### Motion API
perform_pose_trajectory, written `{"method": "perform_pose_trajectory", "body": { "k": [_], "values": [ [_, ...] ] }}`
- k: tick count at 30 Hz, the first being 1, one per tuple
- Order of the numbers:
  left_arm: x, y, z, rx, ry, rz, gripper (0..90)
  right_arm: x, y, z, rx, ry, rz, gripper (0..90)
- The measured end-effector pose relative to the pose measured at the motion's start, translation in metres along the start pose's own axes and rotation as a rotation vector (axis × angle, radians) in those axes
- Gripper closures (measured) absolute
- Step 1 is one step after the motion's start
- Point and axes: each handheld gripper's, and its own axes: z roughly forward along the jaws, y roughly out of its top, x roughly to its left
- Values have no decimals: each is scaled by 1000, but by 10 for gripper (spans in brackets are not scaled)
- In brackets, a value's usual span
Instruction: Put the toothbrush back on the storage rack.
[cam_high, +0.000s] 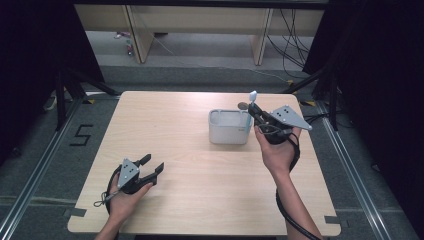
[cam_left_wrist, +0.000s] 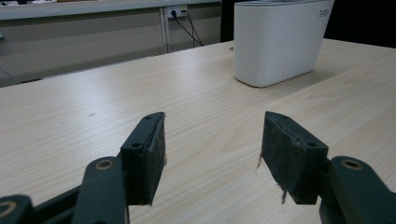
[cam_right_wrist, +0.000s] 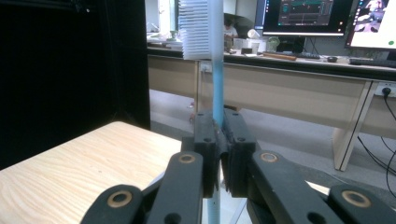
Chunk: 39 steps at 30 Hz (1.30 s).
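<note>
My right gripper (cam_high: 256, 114) is shut on a light blue toothbrush (cam_high: 252, 98), held upright with its white bristle head on top, at the right end of a white rectangular holder (cam_high: 229, 127). In the right gripper view the brush handle (cam_right_wrist: 217, 88) runs up between my right gripper (cam_right_wrist: 220, 140) pads, bristles facing left. My left gripper (cam_high: 151, 167) rests open on the table near the front left, a hand around it. The left gripper view shows my left gripper (cam_left_wrist: 212, 149) with nothing between its pads, and the white holder (cam_left_wrist: 280, 42) stands farther off to the right.
The light wooden table (cam_high: 190, 165) has bare surface between the two hands. Black curtains hang on both sides. Beyond the far edge stand wooden desk legs (cam_high: 137, 35) and loose cables (cam_high: 295, 45) on the floor. Monitors (cam_right_wrist: 303, 16) sit on a distant desk.
</note>
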Motion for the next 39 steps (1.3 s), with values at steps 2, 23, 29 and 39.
{"method": "perform_pose_trajectory", "body": {
  "k": [2,23,29,39],
  "values": [
    [0,0,0,1,0,-1,397,0,2,2,-4,-1,6,860],
    [1,0,-2,15,6,-13,395,-4,8,15,-11,-22,5,860],
    [1,0,-2,13,5,-18,395,-7,13,19,-18,-37,9,860],
    [1,0,-2,13,6,-18,395,-12,16,25,-31,-56,14,860]
  ]
}}
